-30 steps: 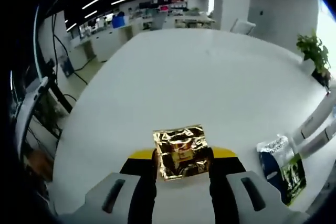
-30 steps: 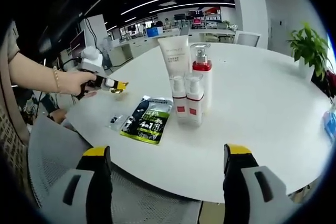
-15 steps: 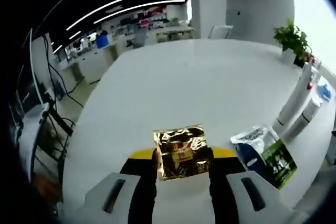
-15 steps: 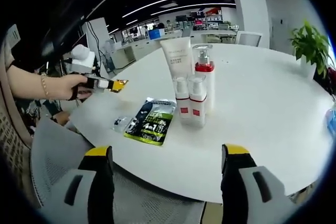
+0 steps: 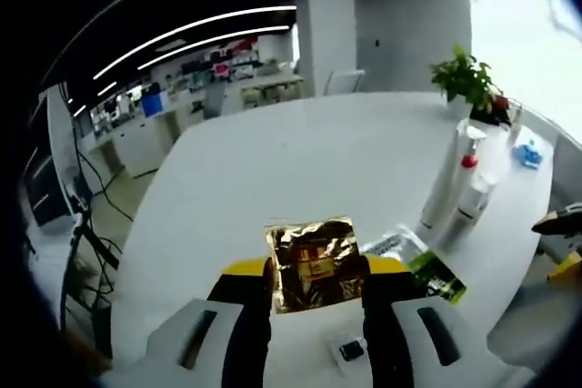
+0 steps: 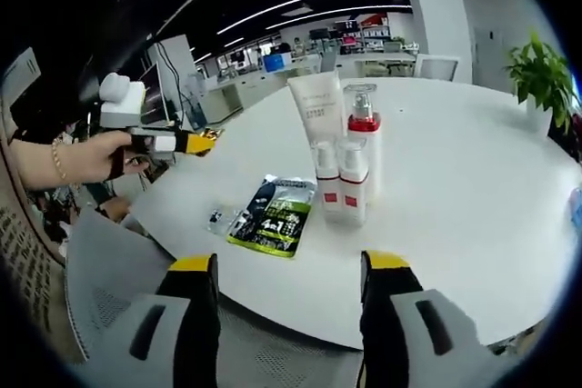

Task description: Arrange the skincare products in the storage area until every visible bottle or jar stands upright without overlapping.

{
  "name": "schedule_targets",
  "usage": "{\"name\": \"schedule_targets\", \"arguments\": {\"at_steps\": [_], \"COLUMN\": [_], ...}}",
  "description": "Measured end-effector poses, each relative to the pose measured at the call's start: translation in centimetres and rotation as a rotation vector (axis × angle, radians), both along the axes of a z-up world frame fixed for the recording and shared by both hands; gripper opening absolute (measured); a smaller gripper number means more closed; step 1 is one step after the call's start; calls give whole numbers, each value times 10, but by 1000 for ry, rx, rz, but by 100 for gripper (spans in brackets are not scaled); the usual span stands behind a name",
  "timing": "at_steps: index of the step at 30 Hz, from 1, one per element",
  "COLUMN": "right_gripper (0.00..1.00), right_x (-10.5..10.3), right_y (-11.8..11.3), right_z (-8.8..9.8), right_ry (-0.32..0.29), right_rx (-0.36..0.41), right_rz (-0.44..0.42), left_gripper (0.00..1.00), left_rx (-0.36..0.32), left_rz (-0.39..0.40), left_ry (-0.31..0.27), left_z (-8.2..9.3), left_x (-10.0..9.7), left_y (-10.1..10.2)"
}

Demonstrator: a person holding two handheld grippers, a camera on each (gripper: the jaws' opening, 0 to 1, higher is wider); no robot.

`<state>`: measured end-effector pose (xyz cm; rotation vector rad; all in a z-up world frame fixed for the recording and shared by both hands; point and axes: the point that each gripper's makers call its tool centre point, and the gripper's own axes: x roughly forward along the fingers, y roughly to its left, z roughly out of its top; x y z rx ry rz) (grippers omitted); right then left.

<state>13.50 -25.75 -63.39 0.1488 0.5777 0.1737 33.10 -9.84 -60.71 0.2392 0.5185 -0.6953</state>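
My left gripper (image 5: 314,270) is shut on a gold foil sachet (image 5: 314,259) and holds it above the white table (image 5: 300,161). In the right gripper view a hand carries that left gripper (image 6: 186,142) off the table's left edge. A white tube (image 6: 317,111), a red pump bottle (image 6: 365,138) and two small red-banded bottles (image 6: 328,179) stand upright in a tight cluster. The pump bottle (image 5: 452,174) is also at the right of the left gripper view. A green-black sachet (image 6: 276,216) and a small clear sachet (image 6: 218,218) lie flat. My right gripper (image 6: 291,265) is open over the near edge.
A grey mesh chair (image 6: 105,265) sits below the table's near edge. A potted plant (image 6: 543,72) stands at the far right of the table, and a blue item (image 5: 527,154) lies near it. Desks and shelves line the back of the room.
The left gripper view has swung right, bringing the bottles and small clear sachet into it. The gold sachet stays gripped. My right gripper's jaws have drawn closer together but remain open.
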Motion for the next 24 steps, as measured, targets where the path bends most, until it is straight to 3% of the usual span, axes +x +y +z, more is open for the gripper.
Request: {"name": "schedule_targets", "arguments": {"at_steps": [2,3,6,10,16,24], "right_gripper": [50,50,54,51,39,35], "right_x": [4,10,19,34,52,76], "right_y": [3,7,16,31,56,83], "right_z": [10,20,33,54,77,89], "right_ry": [-20,-52,-66,-113,-130,-134], "right_rx": [25,88,157,248,471,565], "right_rz": [-6,-26,-9,20,29,83], "left_gripper": [36,36,36,36,36,36], "left_rx": [-10,-8,-1,4,-12,-34], "left_rz": [-29,-40,-78,-110,-142,-180], "left_ry": [-21,-31,-62,-89,-104,-136], "left_z": [9,12,21,28,34,51], "left_x": [-7,-10,-22,-36,-53,-75], "left_y": [-4,-5,-7,-8,-7,-14]}}
